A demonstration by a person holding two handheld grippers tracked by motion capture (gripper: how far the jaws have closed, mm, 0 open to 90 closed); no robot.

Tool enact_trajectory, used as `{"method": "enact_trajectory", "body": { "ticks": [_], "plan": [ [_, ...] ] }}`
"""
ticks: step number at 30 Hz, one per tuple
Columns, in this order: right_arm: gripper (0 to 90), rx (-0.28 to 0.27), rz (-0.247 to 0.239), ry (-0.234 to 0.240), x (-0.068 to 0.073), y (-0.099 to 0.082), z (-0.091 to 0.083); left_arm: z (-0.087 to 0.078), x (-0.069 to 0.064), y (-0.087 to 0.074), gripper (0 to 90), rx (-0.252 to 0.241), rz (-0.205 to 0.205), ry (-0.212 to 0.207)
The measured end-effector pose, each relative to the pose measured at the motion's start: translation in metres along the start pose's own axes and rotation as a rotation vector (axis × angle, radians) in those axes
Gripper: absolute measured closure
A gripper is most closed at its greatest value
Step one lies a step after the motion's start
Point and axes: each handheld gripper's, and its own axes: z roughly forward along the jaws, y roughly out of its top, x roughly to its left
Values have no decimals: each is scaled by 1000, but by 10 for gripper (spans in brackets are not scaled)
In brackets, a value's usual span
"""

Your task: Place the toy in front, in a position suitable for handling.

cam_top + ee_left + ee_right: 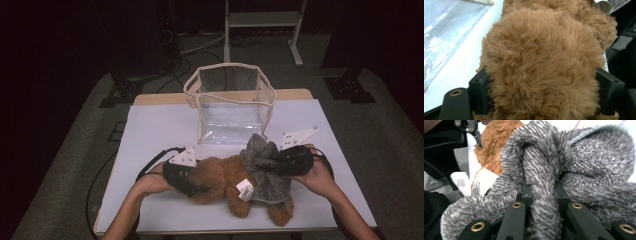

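Jaws of the right gripper (541, 195) are pinched on the grey knit garment (584, 162), while the left gripper (541, 92) is part-closed around the brown plush bear (544, 62), so fur alone may be caught and slip.

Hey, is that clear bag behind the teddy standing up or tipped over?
Upright: the clear bag stands on the table, open top facing up.
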Motion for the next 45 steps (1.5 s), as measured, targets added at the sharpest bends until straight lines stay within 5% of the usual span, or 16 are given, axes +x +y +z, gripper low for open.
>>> {"method": "enact_trajectory", "body": {
  "ticks": [7, 15, 20, 27, 31, 35, 39, 45],
  "plan": [
    [756, 24, 20, -73, -13, -5, -27, 31, -7, 25, 233, -29, 61, 26],
    [756, -8, 94, -98, -31, -21, -57, 54, -11, 46, 244, -26, 111, 29],
    [758, -11, 109, -58, -36, -26, -50, 44, -8, 42, 239, -9, 102, 21],
    [764, -30, 88, 24, -19, -26, -28, 17, 4, 27, 94, 8, 27, -33],
    [764, -31, 74, 17, -12, -27, -29, 28, 10, 24, 18, 9, 0, -70],
    [764, -34, 72, 1, -9, -30, -32, 52, 8, 27, 5, 22, 26, -95],
    [763, -54, 96, -11, -13, -36, -38, 43, 6, 34, 233, 14, 81, -23],
    [759, -81, 80, -14, -16, -22, -31, 15, 9, 43, 311, 77, 169, 115]
  ]
}}
